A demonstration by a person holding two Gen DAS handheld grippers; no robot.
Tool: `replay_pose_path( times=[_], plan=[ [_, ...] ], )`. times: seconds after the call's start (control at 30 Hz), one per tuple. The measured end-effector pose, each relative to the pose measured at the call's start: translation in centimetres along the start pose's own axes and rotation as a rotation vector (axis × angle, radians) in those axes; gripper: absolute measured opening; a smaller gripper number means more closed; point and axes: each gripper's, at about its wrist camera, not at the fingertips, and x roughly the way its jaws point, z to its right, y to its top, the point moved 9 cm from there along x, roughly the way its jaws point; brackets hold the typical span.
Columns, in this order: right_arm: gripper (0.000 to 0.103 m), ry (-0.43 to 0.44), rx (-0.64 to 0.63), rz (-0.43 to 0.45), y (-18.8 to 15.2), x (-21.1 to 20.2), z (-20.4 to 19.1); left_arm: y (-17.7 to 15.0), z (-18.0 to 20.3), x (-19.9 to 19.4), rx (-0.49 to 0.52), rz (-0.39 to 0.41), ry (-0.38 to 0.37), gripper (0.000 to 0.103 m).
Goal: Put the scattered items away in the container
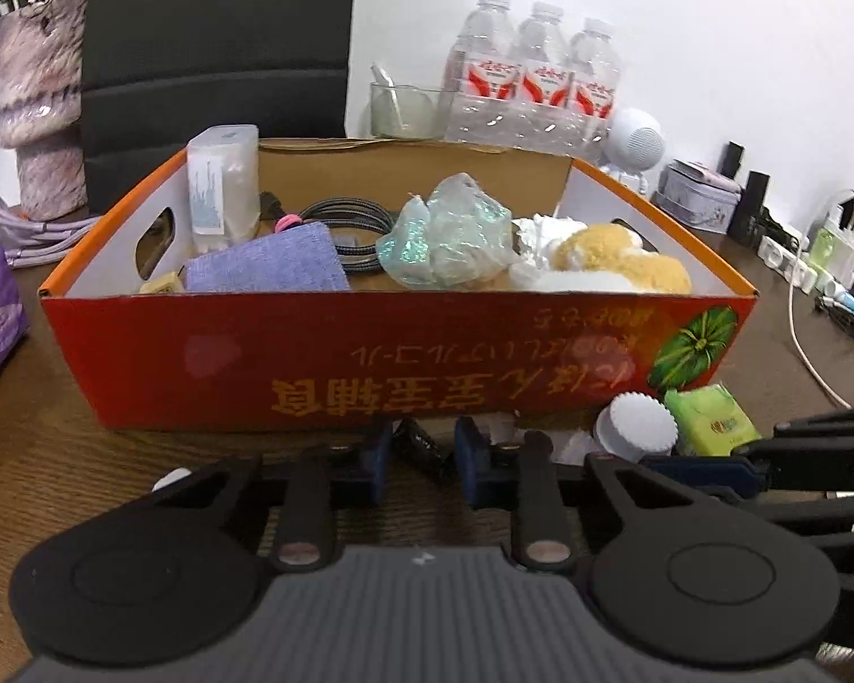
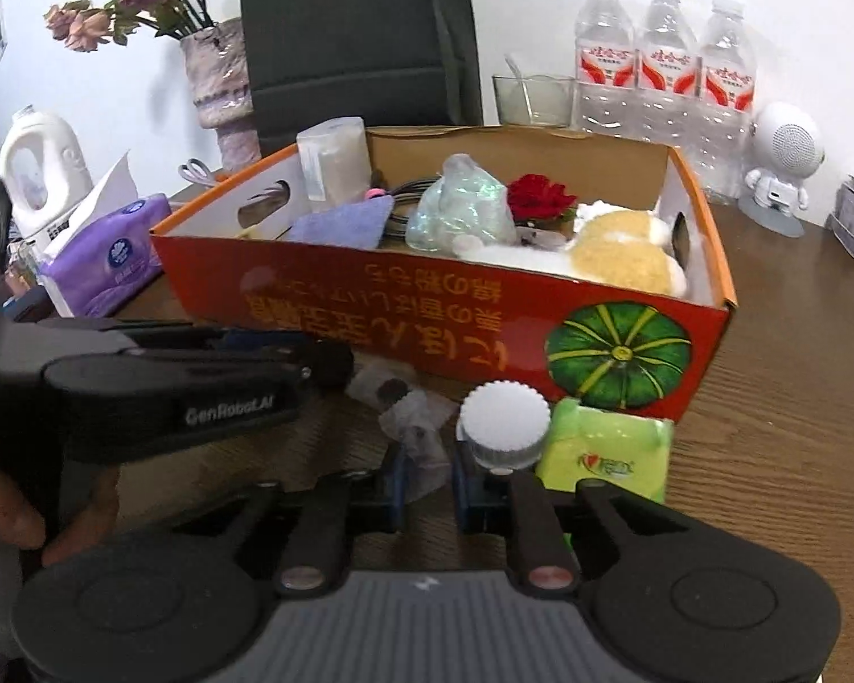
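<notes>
A red cardboard box (image 1: 210,364) (image 2: 336,296) stands on the brown table and holds a purple cloth (image 1: 267,267), a coiled cable, a crinkled plastic bag (image 1: 450,239), a plush toy (image 2: 620,262) and a red flower (image 2: 541,199). In front of it lie a small black item (image 1: 421,447), a clear plastic packet (image 2: 418,444), a white ridged cap (image 1: 635,427) (image 2: 506,424) and a green tissue pack (image 1: 711,421) (image 2: 609,449). My left gripper (image 1: 421,455) is open around the black item. My right gripper (image 2: 427,475) is open around the clear packet, beside the cap.
Three water bottles (image 1: 535,79), a glass cup (image 1: 407,111), a white speaker figure (image 2: 780,165) and a tin (image 1: 697,199) stand behind the box. A purple tissue pack (image 2: 102,256) and a vase (image 2: 222,85) are at left. A power strip with cables (image 1: 814,267) lies at right.
</notes>
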Motion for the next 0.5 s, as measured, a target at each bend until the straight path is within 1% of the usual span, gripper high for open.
replay_pose_path(
  times=[0.03,0.07,0.27,0.4,0.5],
  plan=[
    [0.015,-0.001,-0.011,0.000,-0.1,0.0,-0.2,0.0,0.0,-0.2,0.009,0.002,-0.004,0.012],
    [0.015,-0.001,-0.017,0.001,-0.1,0.0,-0.4,0.0,0.0,-0.4,0.016,0.001,-0.009,0.011],
    [0.015,-0.005,-0.033,0.004,-0.1,0.1,-0.8,-0.2,-0.2,-1.5,0.009,0.005,-0.025,0.010],
    [0.015,-0.004,-0.035,0.002,-0.1,0.0,-0.8,-0.2,-0.1,-3.5,0.016,0.051,-0.031,0.010],
    [0.015,-0.004,-0.031,0.018,0.1,-0.3,-1.0,-0.4,-0.1,-5.0,0.007,0.081,-0.044,0.010]
  ],
)
